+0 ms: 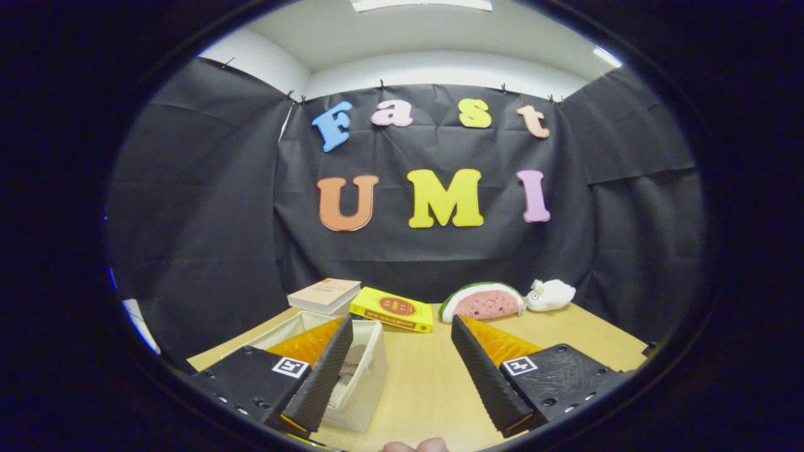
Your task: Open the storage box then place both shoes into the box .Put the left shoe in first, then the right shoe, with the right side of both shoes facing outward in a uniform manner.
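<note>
The gripper [402, 333] is hovering with its ribbed, wedge-shaped fingers spread wide and holding nothing, while the soft-sided fabric storage box [364, 370] is sitting open-topped on the smooth wooden table [433, 383], partly behind the left finger, near two flat books [358, 301].

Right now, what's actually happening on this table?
A person is holding a two-finger gripper above a wooden table; its fingers are spread apart and hold nothing. A pale fabric storage box sits by one finger, its top open. Beyond the fingers, by the black cloth wall, lie two books, a watermelon-slice plush and a small white plush. A fingertip peeks in below.
</note>
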A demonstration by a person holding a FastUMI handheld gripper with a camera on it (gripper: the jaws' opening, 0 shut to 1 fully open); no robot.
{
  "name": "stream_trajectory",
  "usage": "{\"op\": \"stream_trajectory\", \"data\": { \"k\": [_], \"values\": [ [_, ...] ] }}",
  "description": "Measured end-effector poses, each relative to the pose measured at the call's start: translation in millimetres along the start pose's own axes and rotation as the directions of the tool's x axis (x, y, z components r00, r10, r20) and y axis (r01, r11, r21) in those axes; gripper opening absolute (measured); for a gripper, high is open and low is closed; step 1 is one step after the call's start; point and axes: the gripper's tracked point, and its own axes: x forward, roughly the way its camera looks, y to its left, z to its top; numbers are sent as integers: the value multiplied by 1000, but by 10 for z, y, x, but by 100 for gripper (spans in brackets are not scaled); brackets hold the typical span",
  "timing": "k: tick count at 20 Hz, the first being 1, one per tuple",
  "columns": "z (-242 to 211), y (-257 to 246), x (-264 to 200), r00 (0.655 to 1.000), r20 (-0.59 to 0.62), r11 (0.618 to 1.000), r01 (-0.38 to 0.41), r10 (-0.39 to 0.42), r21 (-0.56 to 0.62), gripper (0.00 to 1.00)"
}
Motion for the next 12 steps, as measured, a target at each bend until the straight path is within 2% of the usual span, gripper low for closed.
{"op": "stream_trajectory", "data": {
  "k": [3, 6, 12],
  "values": [
    [-30, -1, -173, 998, 60, 1000, -2, 3, -23, 96],
    [-153, -17, -261, 999, 50, 999, -21, 20, 25, 96],
    [-331, -52, -259, 999, 32, 1000, -23, 23, 7, 95]
  ]
}}
